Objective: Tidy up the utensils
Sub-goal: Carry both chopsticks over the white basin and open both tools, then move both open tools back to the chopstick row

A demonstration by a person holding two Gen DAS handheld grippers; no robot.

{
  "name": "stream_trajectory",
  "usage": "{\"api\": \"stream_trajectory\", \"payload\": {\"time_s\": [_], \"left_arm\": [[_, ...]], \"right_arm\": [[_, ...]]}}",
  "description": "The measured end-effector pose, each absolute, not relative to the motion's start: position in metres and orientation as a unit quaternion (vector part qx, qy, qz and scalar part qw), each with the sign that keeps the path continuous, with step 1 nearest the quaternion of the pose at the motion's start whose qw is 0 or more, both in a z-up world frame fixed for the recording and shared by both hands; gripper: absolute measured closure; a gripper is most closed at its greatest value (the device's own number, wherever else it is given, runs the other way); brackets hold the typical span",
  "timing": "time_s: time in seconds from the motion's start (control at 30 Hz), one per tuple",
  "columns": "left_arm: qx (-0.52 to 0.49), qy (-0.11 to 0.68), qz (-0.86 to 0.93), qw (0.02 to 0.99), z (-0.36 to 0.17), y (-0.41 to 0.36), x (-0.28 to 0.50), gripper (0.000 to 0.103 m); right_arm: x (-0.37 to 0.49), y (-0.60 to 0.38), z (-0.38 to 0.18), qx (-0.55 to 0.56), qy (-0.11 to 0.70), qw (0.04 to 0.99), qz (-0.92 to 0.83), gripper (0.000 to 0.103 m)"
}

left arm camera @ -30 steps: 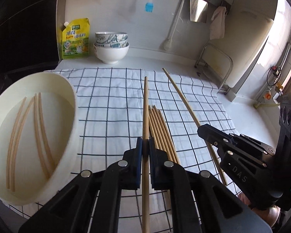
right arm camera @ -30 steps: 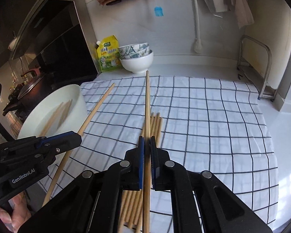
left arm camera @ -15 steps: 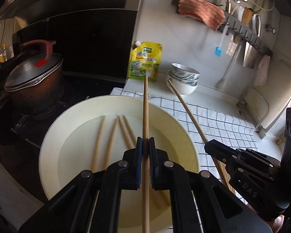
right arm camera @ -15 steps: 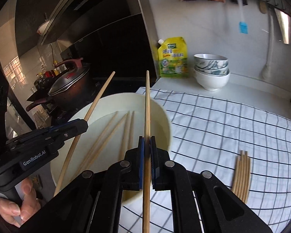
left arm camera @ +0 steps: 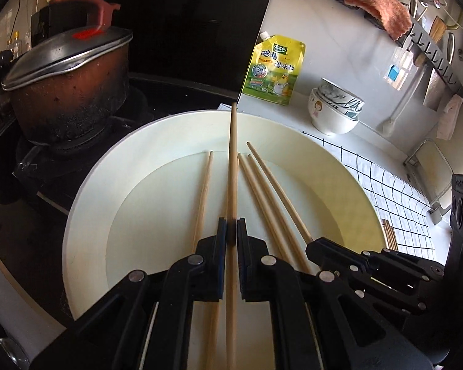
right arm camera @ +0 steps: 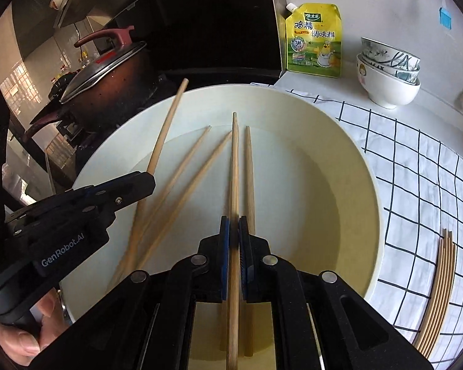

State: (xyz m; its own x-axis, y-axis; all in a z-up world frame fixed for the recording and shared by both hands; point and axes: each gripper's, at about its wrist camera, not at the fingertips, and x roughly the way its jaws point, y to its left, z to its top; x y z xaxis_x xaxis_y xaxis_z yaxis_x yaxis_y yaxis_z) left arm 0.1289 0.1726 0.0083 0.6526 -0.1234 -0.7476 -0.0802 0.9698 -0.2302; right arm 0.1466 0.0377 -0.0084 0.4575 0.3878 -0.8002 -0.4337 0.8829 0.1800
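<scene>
Above a cream bowl (left arm camera: pixel 86 215) holding loose chopsticks (right arm camera: pixel 248 166), the left tool (left arm camera: pixel 231 231) and right tool (right arm camera: pixel 234 228) each pinched one chopstick (left arm camera: pixel 232 160) tightly.

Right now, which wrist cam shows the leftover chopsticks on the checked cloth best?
Right wrist: the leftover chopsticks lie in a full-length bundle on the checked cloth. Left wrist shows only their tips beside the right gripper.
</scene>
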Motion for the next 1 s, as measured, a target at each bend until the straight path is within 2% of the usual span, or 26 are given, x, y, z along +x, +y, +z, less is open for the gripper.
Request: {"api": "stream_trajectory", "payload": {"time_s": [0.17, 0.2, 0.23, 0.27, 0.3, 0.4, 1.0], "left_arm": [[-0.114, 0.418, -0.008, 0.901, 0.007, 0.173, 0.133, 0.095], [-0.116, 0.418, -0.006, 0.901, 0.007, 0.174, 0.132, 0.092], [-0.117, 0.419, -0.005, 0.901, 0.007, 0.175, 0.132, 0.089], [-0.121, 0.418, -0.003, 0.901, 0.006, 0.177, 0.130, 0.081], [-0.124, 0.417, -0.001, 0.901, 0.006, 0.178, 0.128, 0.074], [-0.133, 0.412, 0.004, 0.901, 0.008, 0.183, 0.122, 0.067], [-0.136, 0.384, 0.003, 0.913, 0.031, 0.173, 0.072, 0.062]], "right_arm": [[0.146, 0.038, -0.011, -0.028, 0.464, 0.854, 0.232, 0.097], [0.146, 0.037, -0.010, -0.026, 0.461, 0.857, 0.230, 0.095], [0.145, 0.035, -0.009, -0.024, 0.459, 0.858, 0.230, 0.089], [0.144, 0.034, -0.008, -0.024, 0.456, 0.859, 0.230, 0.087], [0.144, 0.034, -0.006, -0.024, 0.453, 0.861, 0.229, 0.086], [0.139, 0.033, -0.002, -0.028, 0.447, 0.864, 0.228, 0.086], [0.096, 0.011, 0.020, -0.024, 0.424, 0.878, 0.221, 0.086]]}}
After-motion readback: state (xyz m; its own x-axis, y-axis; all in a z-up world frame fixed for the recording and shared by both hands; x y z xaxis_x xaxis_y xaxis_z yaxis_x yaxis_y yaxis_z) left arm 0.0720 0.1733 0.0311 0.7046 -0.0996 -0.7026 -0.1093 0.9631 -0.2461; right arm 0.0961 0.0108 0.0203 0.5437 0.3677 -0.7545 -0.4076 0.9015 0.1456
